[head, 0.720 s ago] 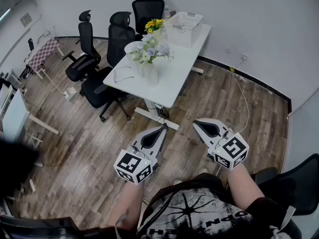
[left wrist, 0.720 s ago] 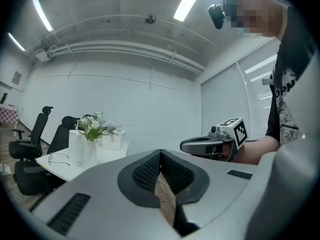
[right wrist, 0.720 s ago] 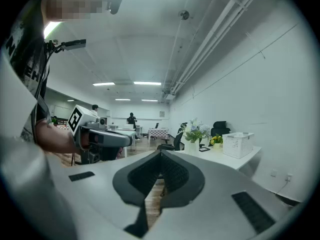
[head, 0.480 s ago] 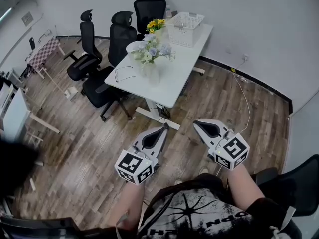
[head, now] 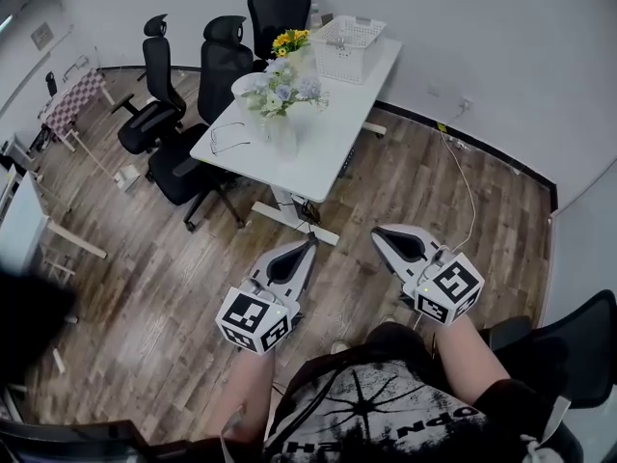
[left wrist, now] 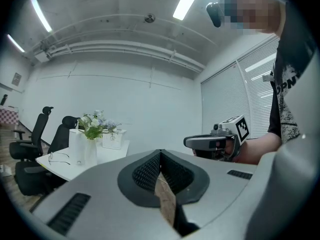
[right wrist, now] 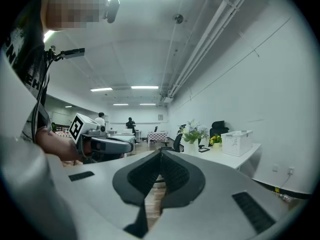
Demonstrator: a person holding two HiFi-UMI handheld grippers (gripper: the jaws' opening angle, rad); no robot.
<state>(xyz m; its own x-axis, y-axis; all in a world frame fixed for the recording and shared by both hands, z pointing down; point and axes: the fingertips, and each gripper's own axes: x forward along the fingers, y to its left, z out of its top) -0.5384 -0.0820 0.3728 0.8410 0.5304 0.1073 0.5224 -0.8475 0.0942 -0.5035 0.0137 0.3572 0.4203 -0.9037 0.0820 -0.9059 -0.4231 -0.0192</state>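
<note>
Fingers (left wrist: 146, 172) ribbed, pressed together, empty: left gripper (head: 310, 243), right gripper (head: 377, 232), over wood-plank floor (head: 183, 268).

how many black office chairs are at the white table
3: far chair at the table's far end, middle chair against its left side, left chair pulled away. None looks hidden.

The left tool (head: 311, 243) and right tool (head: 376, 232) have smooth, matt grey plastic shells with black ribbed pads (left wrist: 146, 172) inside. Beneath them the floor (head: 145, 287) is brown wood plank, faintly glossy. At twelve o'clock, the counter (head: 333, 114) is smooth white; its basket (head: 345, 48) is white latticed plastic.
</note>
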